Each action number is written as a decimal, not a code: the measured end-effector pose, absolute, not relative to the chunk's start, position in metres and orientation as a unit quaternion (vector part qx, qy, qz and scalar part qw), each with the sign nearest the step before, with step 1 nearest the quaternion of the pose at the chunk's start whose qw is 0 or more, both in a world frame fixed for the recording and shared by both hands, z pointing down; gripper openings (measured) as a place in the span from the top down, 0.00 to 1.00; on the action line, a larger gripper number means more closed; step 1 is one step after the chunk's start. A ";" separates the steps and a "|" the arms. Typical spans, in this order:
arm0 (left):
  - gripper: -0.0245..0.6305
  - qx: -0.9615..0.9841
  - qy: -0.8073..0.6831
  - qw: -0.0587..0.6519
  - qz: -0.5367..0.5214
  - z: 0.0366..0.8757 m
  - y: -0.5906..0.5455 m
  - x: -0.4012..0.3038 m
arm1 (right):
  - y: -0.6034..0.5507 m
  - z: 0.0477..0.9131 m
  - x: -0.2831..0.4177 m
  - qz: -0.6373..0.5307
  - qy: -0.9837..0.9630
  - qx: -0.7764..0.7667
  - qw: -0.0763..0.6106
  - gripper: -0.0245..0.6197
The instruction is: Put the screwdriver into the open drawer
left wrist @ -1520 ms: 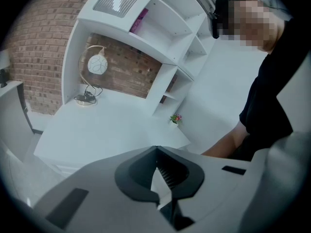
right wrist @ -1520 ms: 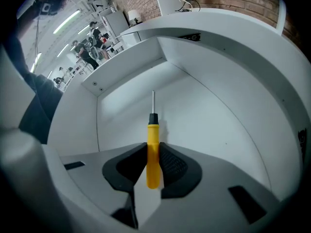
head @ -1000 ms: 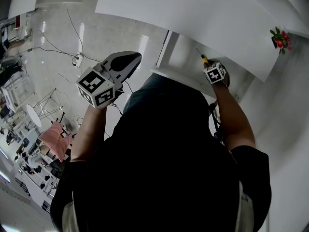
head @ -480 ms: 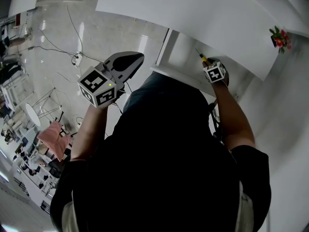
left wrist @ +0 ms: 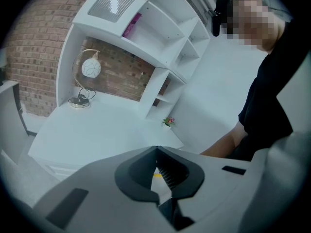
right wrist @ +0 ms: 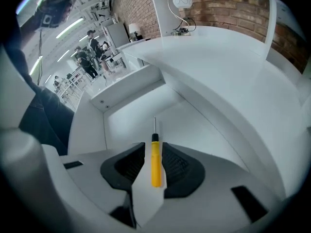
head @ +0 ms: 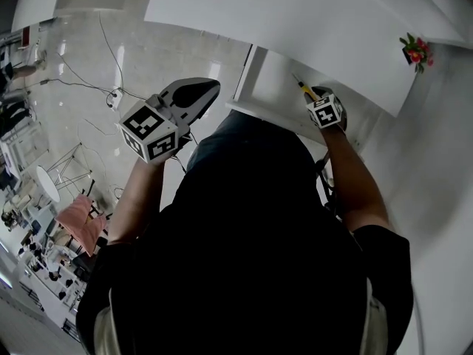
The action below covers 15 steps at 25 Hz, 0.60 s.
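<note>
1. We count two grippers, the left hand-held gripper (left wrist: pixel 156 148) and the right hand-held gripper (right wrist: pixel 153 148). There is also one screwdriver (right wrist: pixel 155 166), one open drawer (right wrist: pixel 194 130), one globe lamp (left wrist: pixel 90 68) and one small flowering plant (head: pixel 413 50).
2. The right gripper view alone shows the grip. The jaws are clamped on the screwdriver's yellow handle.
3. The shaft projects forward past the jaw tips, above the drawer's bare floor.
4. The left gripper view alone shows its jaws closed tip to tip on nothing. It also shows plainly the shelf unit (left wrist: pixel 160 28) standing on the worktop (left wrist: pixel 92 125).
5. The head view alone shows both grippers together. The left is raised well apart from the drawer, and the right is at the drawer's mouth under the worktop edge.
</note>
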<state>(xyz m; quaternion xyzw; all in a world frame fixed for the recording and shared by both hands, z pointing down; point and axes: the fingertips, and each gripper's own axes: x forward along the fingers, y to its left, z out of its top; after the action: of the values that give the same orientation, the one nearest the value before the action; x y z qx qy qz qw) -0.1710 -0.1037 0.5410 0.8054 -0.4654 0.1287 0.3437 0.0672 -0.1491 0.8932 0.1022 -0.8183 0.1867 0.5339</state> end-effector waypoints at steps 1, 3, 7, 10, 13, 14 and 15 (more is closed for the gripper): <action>0.94 0.807 -0.464 0.342 0.128 0.538 -0.104 -0.170 | -0.151 0.885 0.065 0.184 -0.822 0.106 0.528 0.77; 0.94 0.812 -0.460 0.337 0.127 0.532 -0.105 -0.166 | -0.151 0.869 0.065 0.189 -0.827 0.112 0.518 0.78; 0.94 0.823 -0.450 0.324 0.122 0.519 -0.111 -0.156 | -0.159 0.834 0.064 0.187 -0.839 0.131 0.493 0.78; 0.94 0.832 -0.442 0.314 0.116 0.508 -0.117 -0.145 | -0.167 0.811 0.069 0.179 -0.851 0.148 0.472 0.78; 0.94 0.840 -0.434 0.304 0.114 0.498 -0.121 -0.136 | -0.175 0.782 0.076 0.182 -0.855 0.167 0.455 0.78; 0.94 0.843 -0.431 0.301 0.113 0.494 -0.122 -0.133 | -0.180 0.772 0.080 0.184 -0.857 0.177 0.447 0.78; 0.94 0.846 -0.429 0.297 0.113 0.490 -0.123 -0.129 | -0.185 0.763 0.084 0.185 -0.859 0.187 0.439 0.78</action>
<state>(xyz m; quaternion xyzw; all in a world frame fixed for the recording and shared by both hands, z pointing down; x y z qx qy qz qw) -0.1295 -0.1234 0.4904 0.8455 -0.4289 0.1126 0.2975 0.0843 -0.1846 0.7627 0.1871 -0.8591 0.1854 0.4388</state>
